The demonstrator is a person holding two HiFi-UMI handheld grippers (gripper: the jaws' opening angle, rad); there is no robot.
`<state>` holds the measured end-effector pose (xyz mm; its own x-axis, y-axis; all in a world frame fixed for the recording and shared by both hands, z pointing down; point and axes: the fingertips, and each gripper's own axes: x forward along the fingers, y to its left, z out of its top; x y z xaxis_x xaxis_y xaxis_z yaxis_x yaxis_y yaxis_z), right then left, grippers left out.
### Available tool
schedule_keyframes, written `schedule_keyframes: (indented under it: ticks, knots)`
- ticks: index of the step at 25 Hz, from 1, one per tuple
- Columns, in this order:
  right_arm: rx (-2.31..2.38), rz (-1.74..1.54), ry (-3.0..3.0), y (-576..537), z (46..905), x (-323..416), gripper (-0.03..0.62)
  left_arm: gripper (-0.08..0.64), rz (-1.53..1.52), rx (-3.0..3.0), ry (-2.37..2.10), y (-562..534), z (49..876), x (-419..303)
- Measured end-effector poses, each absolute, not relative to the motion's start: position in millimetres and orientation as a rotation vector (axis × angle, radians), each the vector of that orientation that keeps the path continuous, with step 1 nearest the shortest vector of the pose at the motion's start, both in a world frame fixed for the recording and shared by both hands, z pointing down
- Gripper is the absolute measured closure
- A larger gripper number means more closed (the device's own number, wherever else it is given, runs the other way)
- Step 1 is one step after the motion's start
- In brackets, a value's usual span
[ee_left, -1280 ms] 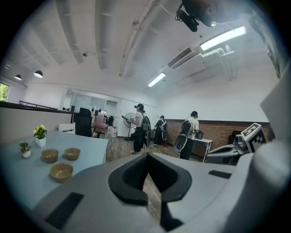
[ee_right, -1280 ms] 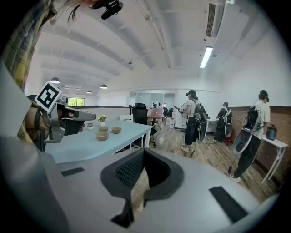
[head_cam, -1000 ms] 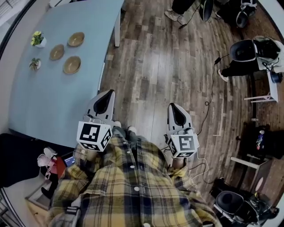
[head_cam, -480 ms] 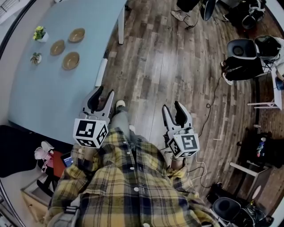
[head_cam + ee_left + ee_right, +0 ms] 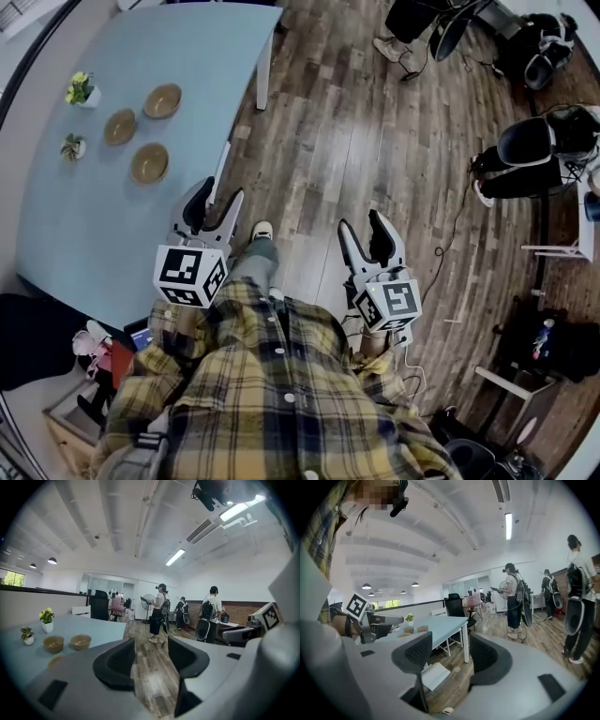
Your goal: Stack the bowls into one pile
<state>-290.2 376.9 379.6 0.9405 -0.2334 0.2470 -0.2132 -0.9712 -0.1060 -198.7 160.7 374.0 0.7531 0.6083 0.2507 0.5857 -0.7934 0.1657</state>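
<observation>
the floor (image 5: 356,141) is dark wood planks with some shine. the surface (image 5: 112,234) is a big pale blue top, smooth and matte, with a rounded edge and white legs. it stands at the left, and the person is beside its corner, not yet in front of the task things.

the left tongs (image 5: 218,195) and the right tongs (image 5: 359,225) are both empty. their jaws have just been opening and stand wide apart, with only floor between them. each has a grey plastic body and dark curved pads.

the three bowls (image 5: 149,163) are on the far left part of the surface, apart from each other in a loose triangle, and none is stacked. they are round, shallow and brownish, maybe wood or bamboo, so i judge them light and a bit slippery. a grip on the thin rim can slip, or a bowl can slide away if a pad pushes it.

two small plants (image 5: 80,89) in white pots stand just beside the bowls, and a wide reach can knock one over.
</observation>
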Motion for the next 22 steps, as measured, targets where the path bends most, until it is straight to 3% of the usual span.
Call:
schedule_keyframes:
  ticks: [12, 22]
  knots:
    - [-2.984, -0.398, 0.406, 369.8, 377.8, -162.4, 0.332, 0.339, 0.417, 2.88, 0.905, 149.2, 370.1, -70.8]
    - [-2.959, -0.474, 0.663, 317.8, 379.9, -79.3, 0.321, 0.321, 0.428, 2.882, 0.676, 93.0, 380.5, -19.4]
